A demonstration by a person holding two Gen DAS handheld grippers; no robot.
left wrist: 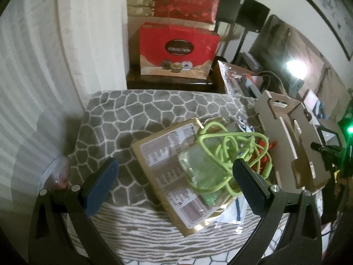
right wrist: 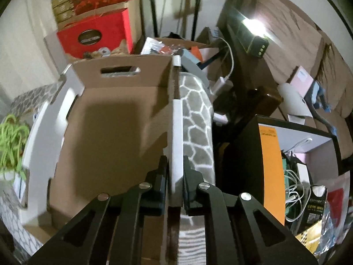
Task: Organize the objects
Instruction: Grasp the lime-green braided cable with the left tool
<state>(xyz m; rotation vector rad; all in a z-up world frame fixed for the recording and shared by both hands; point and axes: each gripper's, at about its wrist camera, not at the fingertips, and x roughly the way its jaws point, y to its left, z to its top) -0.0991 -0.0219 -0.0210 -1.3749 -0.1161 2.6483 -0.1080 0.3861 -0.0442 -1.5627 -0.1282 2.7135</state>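
Right gripper (right wrist: 175, 176) fingers clamp cardboard box (right wrist: 114, 137) right wall, box empty. Left gripper (left wrist: 176, 184) fingers spread, nothing held, hover over green cable (left wrist: 222, 145) on gold packet (left wrist: 167, 172), box just right; left hand nearer.

cable (left wrist: 222, 145) on packet (left wrist: 167, 172), cardboard box (left wrist: 293, 145) right of it

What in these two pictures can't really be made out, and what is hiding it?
- Left wrist view: the clear packet under the green cord; the tangle and glare hide its contents.
- Left wrist view: print on the gold package is too small to read.
- Right wrist view: the cardboard box floor near the camera is covered by the right hand-held gripper.
- Right wrist view: the pile of cables in the black bin is cut off by its wall.
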